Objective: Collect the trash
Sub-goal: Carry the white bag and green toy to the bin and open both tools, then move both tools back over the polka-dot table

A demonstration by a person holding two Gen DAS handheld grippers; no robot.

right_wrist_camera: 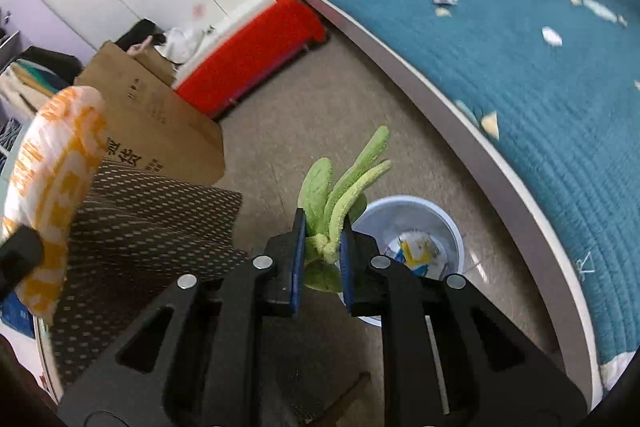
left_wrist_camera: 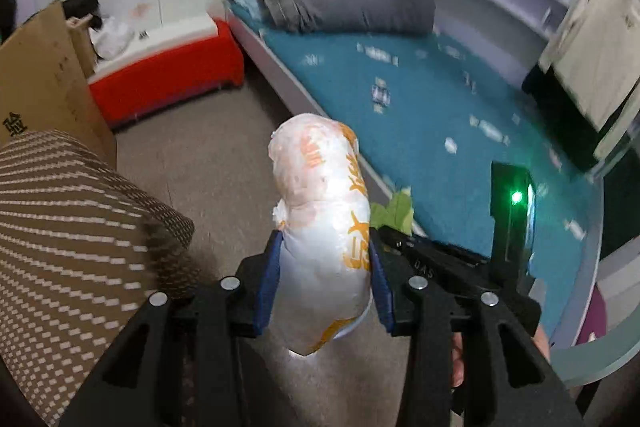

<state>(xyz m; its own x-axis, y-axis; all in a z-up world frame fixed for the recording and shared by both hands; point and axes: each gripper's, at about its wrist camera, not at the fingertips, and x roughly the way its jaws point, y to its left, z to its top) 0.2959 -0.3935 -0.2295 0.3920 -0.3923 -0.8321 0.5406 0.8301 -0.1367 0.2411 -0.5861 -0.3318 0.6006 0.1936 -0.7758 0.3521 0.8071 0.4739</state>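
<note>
Between the blue pads, the left gripper (left_wrist_camera: 326, 279) clamps a white-and-orange plastic bag (left_wrist_camera: 324, 203) above the floor (left_wrist_camera: 224, 163). Right gripper (right_wrist_camera: 322, 259) pinches a green leafy scrap (right_wrist_camera: 340, 195) over the white bin (right_wrist_camera: 412, 247), near the bed (right_wrist_camera: 520, 75).

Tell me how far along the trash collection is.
Done: the bin on the floor by the bed already holds some wrappers. In hand: the left gripper is shut on a white-and-orange bag; the right gripper is shut on a green cloth just over the bin. Left: drop both in.
</note>
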